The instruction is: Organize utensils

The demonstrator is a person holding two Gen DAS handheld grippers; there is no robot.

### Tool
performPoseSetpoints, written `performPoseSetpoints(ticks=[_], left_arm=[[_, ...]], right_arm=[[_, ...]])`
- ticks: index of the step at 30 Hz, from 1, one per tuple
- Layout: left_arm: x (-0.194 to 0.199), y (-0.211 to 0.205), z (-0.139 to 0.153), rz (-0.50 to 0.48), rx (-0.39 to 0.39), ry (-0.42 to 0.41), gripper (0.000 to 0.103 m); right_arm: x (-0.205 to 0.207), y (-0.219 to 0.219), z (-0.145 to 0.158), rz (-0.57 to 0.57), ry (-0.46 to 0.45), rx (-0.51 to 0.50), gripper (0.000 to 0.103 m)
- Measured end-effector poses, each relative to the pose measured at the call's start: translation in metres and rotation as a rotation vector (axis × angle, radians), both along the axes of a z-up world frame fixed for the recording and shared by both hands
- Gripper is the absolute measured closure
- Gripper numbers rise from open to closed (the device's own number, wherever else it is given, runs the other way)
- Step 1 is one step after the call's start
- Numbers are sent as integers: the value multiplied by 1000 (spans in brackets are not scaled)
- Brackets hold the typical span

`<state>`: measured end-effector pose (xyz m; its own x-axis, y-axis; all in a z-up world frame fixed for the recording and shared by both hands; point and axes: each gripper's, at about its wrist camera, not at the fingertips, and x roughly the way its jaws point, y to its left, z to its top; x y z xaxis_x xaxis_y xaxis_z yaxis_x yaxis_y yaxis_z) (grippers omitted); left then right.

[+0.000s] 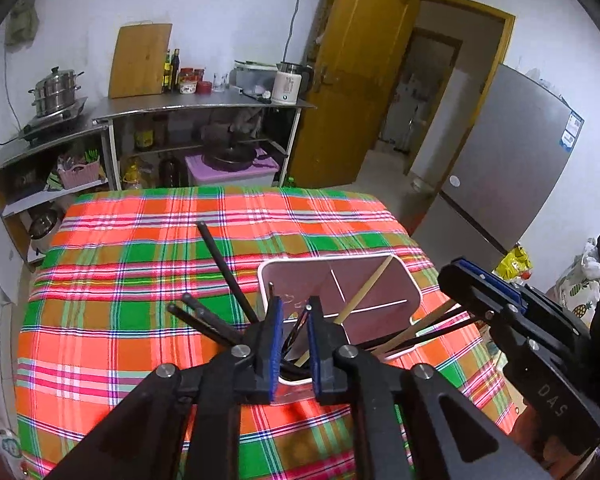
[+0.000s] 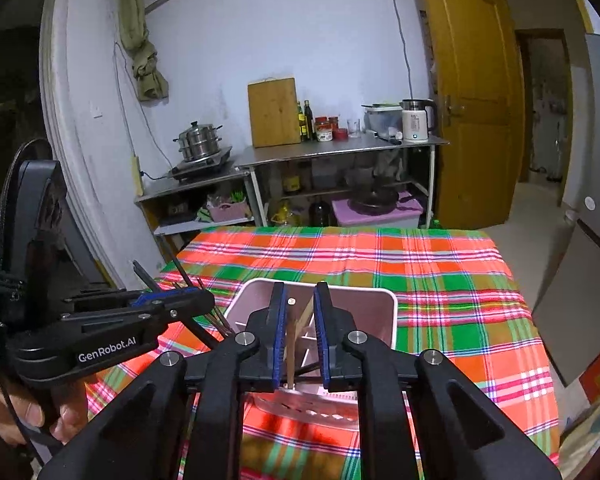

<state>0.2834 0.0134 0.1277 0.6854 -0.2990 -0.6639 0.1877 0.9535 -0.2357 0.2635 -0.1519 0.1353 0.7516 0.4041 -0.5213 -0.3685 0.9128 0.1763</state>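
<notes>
Behind left gripper (image 1: 292,312), black chopsticks' (image 1: 220,256) lower ends hidden, holder (image 1: 400,268) partly covered.

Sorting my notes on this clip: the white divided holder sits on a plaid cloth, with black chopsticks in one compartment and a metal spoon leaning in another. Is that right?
Not quite. The holder does sit on the plaid cloth, and black chopsticks stand in one compartment, but the other holds a bamboo chopstick, not a metal spoon. The left wrist view shows it.

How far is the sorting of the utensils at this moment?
Partly done. Black chopsticks and a wooden chopstick already stand in the white holder. The right gripper has another wooden stick between its fingers above it. What remains outside cannot be seen.
</notes>
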Motion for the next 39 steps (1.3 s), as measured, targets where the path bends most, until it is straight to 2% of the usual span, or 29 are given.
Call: performPoseSetpoints(ticks=[4,10,17,22,29,39], left_arm=[[-11,3,10,8,0,-27,86],[-42,5,26,18,11,-92,80],[-87,1,27,23,30,-152,67],[-120,-5,17,30,34,-177,66],[-169,-12,-11,48,54,-200,66],[-208,-20,-43,69,83,-246,66]], right_arm=[[-9,-4,9,-5,-19,2,82],[-34,-10,18,-14,-51,10,82],[-70,-16,18,-20,-85,-7,82],[-96,-15,13,-17,-100,-22,82],[-132,-24,-9,-38,-91,-16,82],[-168,-36,-43,-71,-67,-6,81]])
